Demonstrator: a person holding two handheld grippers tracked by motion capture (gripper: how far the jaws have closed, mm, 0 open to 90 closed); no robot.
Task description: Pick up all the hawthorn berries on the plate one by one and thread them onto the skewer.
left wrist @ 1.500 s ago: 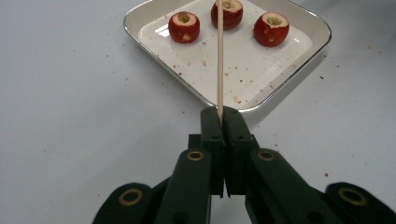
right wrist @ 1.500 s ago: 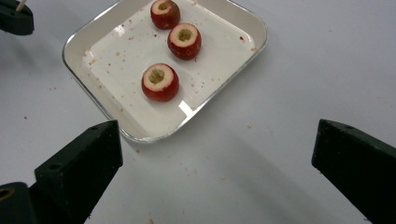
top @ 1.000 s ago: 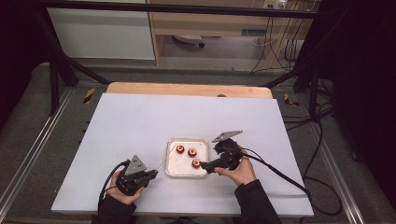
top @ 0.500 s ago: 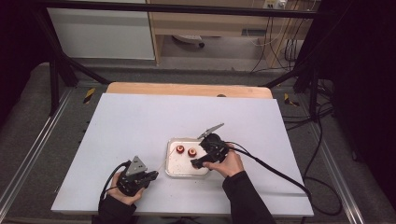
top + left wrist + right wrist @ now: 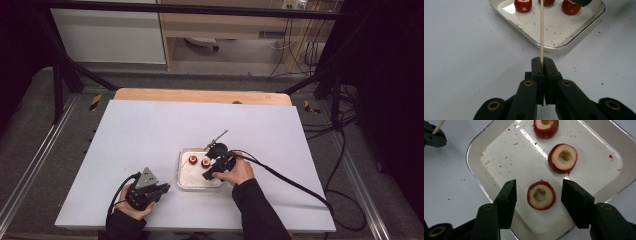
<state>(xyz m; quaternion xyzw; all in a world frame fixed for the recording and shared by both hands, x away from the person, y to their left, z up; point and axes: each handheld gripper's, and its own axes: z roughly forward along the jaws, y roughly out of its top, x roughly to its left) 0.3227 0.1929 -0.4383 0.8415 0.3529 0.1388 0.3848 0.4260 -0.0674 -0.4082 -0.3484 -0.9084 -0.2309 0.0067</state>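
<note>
- Loads of bare white table (image 5: 150, 135) left of and behind the tray (image 5: 186, 184), easy to move through.
- Inside the tray (image 5: 476, 152) it's tight: three cored red fruit rings, the nearest fruit ring (image 5: 541, 195) sitting between the right gripper (image 5: 537, 195) jaws, gaps either side.
- The skewer (image 5: 541, 27) in the left gripper (image 5: 543, 62) pokes out over the tray, blocking that side.

A white table top (image 5: 150, 135) fills the middle of the room, with a strip of bare wood (image 5: 200, 95) along its far edge. Grey carpet (image 5: 30, 115) covers the floor around it (metal rails run along both sides). Behind stand a white cabinet (image 5: 107, 37) and a wooden shelf unit (image 5: 225, 25). Black cables (image 5: 345, 150) trail over the floor at the right, where the room turns dark.
</note>
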